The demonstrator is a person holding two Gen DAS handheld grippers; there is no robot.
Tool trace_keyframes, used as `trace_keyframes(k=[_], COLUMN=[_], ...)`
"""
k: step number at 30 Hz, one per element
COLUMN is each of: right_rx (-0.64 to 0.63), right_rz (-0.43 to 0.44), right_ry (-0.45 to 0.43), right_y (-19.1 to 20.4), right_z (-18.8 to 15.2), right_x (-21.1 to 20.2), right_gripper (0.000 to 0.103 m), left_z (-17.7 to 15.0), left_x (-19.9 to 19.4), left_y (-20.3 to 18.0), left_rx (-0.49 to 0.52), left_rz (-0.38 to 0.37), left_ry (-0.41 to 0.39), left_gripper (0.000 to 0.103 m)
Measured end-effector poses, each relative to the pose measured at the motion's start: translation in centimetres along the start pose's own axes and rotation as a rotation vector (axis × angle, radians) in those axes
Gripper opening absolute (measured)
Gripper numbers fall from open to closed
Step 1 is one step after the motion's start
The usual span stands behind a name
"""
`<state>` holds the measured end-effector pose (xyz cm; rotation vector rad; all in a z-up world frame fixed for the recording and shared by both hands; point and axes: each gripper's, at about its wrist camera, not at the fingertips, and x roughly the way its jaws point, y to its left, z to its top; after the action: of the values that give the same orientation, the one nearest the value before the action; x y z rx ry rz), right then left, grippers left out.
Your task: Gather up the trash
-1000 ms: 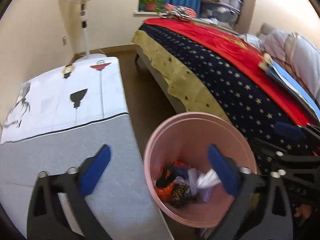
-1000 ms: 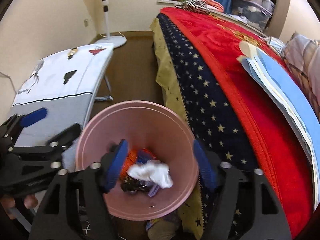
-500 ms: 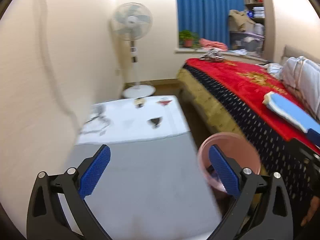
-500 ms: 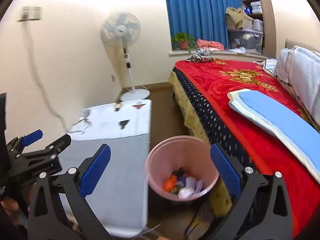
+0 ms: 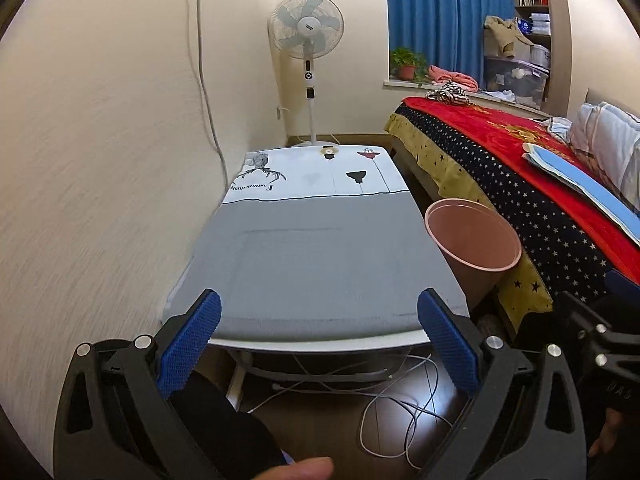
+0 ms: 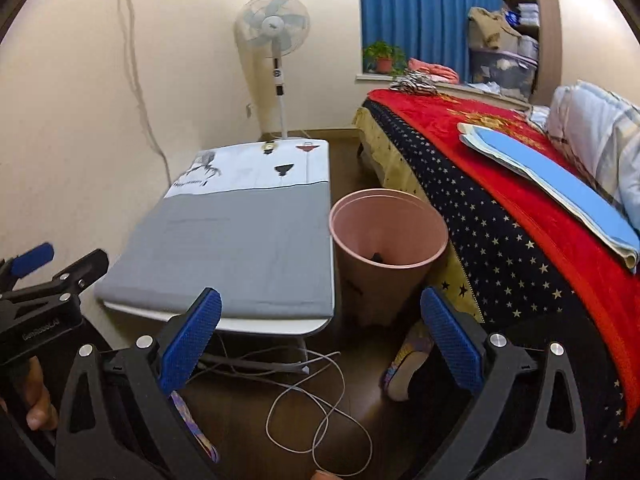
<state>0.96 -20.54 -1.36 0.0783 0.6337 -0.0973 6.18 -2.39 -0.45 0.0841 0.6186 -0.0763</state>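
A pink trash bin point(image 6: 388, 232) stands on the floor between the low table and the bed; only a dark scrap shows inside it. It also shows in the left wrist view point(image 5: 474, 240). My left gripper point(image 5: 318, 344) is open and empty, held back from the table's near edge. It also shows in the right wrist view point(image 6: 52, 268). My right gripper point(image 6: 320, 344) is open and empty, above the floor, short of the bin.
A low table with a grey and white cover point(image 5: 320, 248) stands along the left wall. A bed with a red and starred blanket point(image 6: 520, 208) is on the right. White cables point(image 6: 316, 412) and a slipper point(image 6: 408, 364) lie on the floor. A standing fan point(image 5: 308, 40) is at the back.
Both grippers have pulled back and up from over the bin. The bin now sits farther off, and its contents are mostly hidden.
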Motion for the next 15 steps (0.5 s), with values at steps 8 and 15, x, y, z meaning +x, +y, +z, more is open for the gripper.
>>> trace_keyframes(k=[8, 15], right_rx=[-0.046, -0.059], right_rz=[0.002, -0.008], right_ry=[-0.036, -0.051], right_y=[1.1, 1.2], right_z=[-0.5, -0.5], right_x=[-1.9, -2.7], right_gripper=[0.098, 0.098], left_z=[-0.4, -0.7], left_x=[-2.2, -2.9], left_y=[-0.2, 0.3], left_rx=[0.008, -0.008], left_rz=[0.002, -0.011], left_ry=[-0.046, -0.042], left_gripper=[0.095, 0.095])
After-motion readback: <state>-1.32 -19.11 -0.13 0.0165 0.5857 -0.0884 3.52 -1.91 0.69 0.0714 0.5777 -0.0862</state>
